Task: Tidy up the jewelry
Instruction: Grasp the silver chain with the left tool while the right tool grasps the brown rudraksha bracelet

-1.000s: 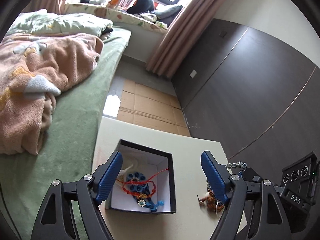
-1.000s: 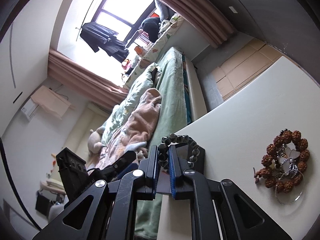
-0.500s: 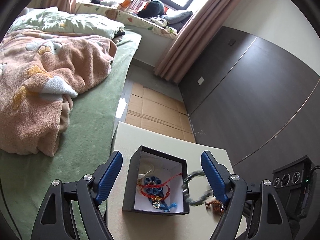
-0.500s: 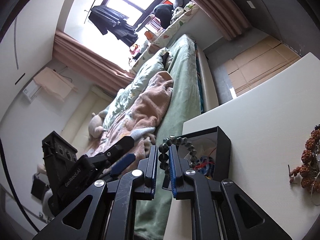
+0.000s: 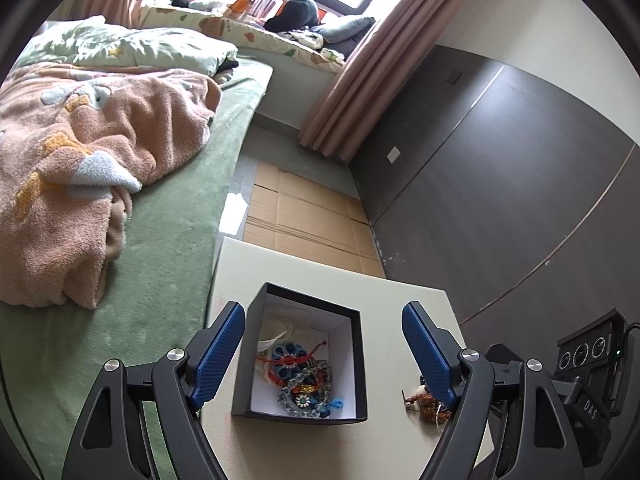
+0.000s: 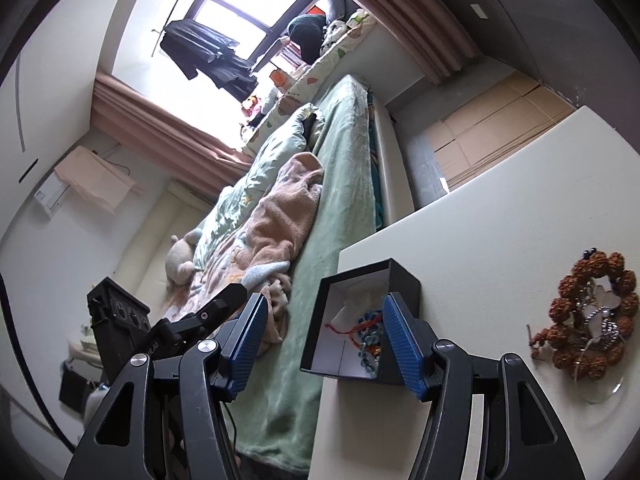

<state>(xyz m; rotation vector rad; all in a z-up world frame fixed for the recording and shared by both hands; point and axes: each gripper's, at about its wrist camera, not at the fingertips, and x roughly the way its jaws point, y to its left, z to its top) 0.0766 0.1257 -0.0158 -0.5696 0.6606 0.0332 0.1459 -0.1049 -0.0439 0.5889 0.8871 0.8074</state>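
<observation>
A black box [image 5: 362,364] with a white inside stands on the cream table [image 5: 304,280]. It holds a pile of bracelets [image 5: 300,376], with a grey bead bracelet [image 5: 316,374] lying on top. My left gripper [image 5: 324,356] is open and empty, its fingers either side of the box. My right gripper [image 6: 324,344] is open and empty above the box [image 6: 402,284]. A brown bead bracelet [image 6: 588,316] with silver pieces lies on the table to the right. It also shows in the left wrist view [image 5: 428,400], partly hidden by a finger.
A bed with a green sheet [image 5: 168,240] and a peach blanket [image 5: 80,152] runs along the table's left edge. Cardboard [image 5: 304,216] covers the floor beyond the table. A dark wall [image 5: 500,184] stands to the right.
My right gripper carried the grey bead bracelet over the box, opened and let it go. The bracelet now lies in the box. The left gripper has risen and drawn back a little.
</observation>
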